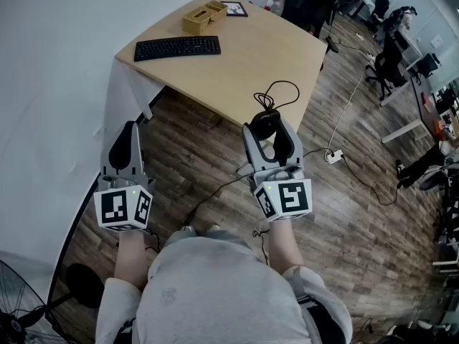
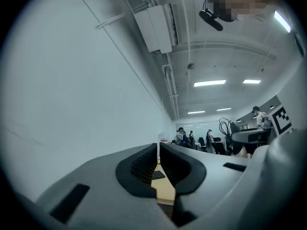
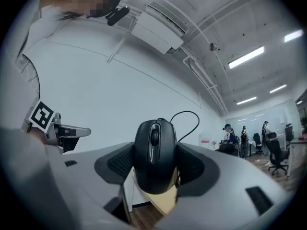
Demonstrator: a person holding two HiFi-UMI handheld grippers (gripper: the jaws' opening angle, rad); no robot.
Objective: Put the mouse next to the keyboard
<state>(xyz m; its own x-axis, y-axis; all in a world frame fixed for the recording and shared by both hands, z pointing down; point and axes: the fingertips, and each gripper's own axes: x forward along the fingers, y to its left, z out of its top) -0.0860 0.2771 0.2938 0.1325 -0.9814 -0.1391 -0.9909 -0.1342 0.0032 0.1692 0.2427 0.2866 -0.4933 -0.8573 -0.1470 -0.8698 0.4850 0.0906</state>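
One mouse (image 1: 265, 123), black, wired: clamped by its flanks between the jaws of the right gripper (image 1: 267, 133), held in the air off the near edge of the worktop (image 1: 244, 74), cable (image 1: 281, 90) looping beyond it. Beside it, the left gripper (image 1: 129, 136): jaws together, nothing between them. One keyboard (image 1: 177, 47): flat toward the far left of the worktop, well apart from the mouse, wooden box (image 1: 204, 17) just past it. Step in hand, as judged: carry, with pick-up done and placing not yet begun. Next move, as judged: forward and leftward over the worktop, down beside the keyboard's right end with care for cable slack, then jaws parted. Head view only: whole layout and the gap between mouse and keyboard. Right gripper view only: pads pressed on the mouse's sides, wheel toward the camera. Left gripper view only: pads met, sliver of worktop and keyboard below.
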